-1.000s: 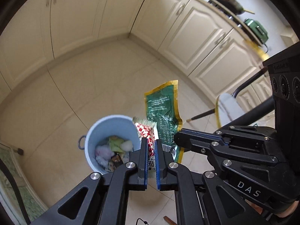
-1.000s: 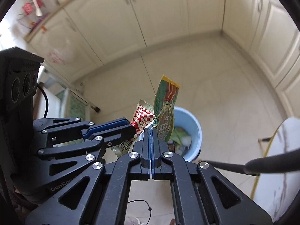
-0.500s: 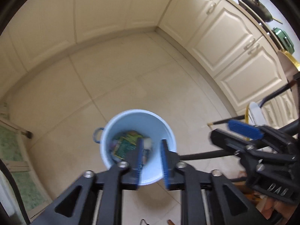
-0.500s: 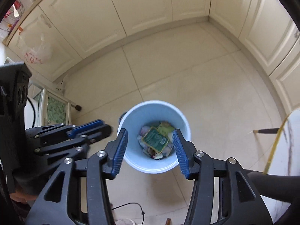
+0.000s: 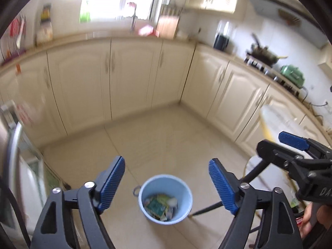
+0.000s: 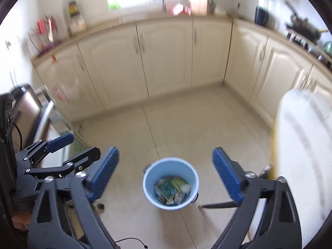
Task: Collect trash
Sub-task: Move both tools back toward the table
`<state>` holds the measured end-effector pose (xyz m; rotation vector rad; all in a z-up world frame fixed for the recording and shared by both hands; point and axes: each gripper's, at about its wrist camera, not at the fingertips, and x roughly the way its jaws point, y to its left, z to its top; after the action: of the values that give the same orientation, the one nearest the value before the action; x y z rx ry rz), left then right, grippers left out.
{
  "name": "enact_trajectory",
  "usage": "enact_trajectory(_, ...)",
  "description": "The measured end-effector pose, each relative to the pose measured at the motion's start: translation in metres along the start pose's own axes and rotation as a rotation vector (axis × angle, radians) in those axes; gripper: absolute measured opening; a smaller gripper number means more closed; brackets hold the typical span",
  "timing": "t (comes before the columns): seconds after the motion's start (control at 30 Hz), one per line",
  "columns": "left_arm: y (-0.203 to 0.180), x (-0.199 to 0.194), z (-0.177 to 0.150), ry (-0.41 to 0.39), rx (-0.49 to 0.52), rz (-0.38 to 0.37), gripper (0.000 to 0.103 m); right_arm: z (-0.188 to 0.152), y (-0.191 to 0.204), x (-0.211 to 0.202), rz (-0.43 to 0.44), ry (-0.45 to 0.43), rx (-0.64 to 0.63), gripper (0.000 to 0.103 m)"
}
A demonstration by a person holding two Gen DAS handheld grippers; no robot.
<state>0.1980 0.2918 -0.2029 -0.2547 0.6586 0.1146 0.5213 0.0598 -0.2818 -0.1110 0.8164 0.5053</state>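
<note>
A light blue bucket (image 5: pixel 165 199) stands on the tiled floor with several wrappers in it, a green one (image 5: pixel 156 206) on top. It also shows in the right wrist view (image 6: pixel 171 183) with the green wrapper (image 6: pixel 167 189). My left gripper (image 5: pixel 167 183) is wide open and empty, raised well above the bucket. My right gripper (image 6: pixel 165 176) is wide open and empty too, above the bucket. In the left wrist view the right gripper's blue pad (image 5: pixel 293 140) shows at the right. In the right wrist view the left gripper's fingers (image 6: pixel 60 140) show at the left.
Cream cabinets (image 5: pixel 132 78) run along the back and right walls under a cluttered counter. A white round table with a yellow rim (image 6: pixel 303 145) and dark legs stands at the right. A steel appliance (image 6: pixel 25 108) stands at the left.
Both grippers let go of their wrappers, which dropped into the bucket. Both have since opened wider, risen and tilted up, so the counter and window now show.
</note>
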Motion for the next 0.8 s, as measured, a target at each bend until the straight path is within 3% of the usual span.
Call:
enact_trajectory(0.1, -0.041, -0.071, -0.009, -0.109, 0.024, 0.016, 0.088, 0.003, -0.001, -0.069, -0.013, -0.106, -0.009, 0.101)
enact_trajectory(0.2, -0.075, -0.137, -0.018, -0.216, 0.045, -0.004, 0.099, 0.0, -0.001, -0.141, -0.046, -0.215, -0.014, 0.103)
enact_trajectory(0.33, -0.131, -0.214, -0.051, -0.35, 0.088, -0.007, 0.102, -0.013, -0.002, -0.228, -0.107, -0.35, -0.003, 0.103)
enact_trajectory(0.47, -0.159, -0.287, -0.087, -0.454, 0.132, -0.051, 0.102, -0.027, -0.005, -0.307, -0.177, -0.463, 0.014, 0.103)
enact_trajectory(0.57, -0.183, -0.321, -0.13, -0.511, 0.171, -0.076, 0.102, -0.038, -0.009, -0.355, -0.23, -0.526, 0.022, 0.103)
enact_trajectory(0.73, -0.201, -0.338, -0.174, -0.563, 0.212, -0.098, 0.102, -0.048, -0.021, -0.412, -0.293, -0.585, 0.048, 0.103)
enact_trajectory(0.8, -0.209, -0.311, -0.183, -0.567, 0.23, -0.11, 0.102, -0.052, -0.028, -0.423, -0.317, -0.599, 0.058, 0.103)
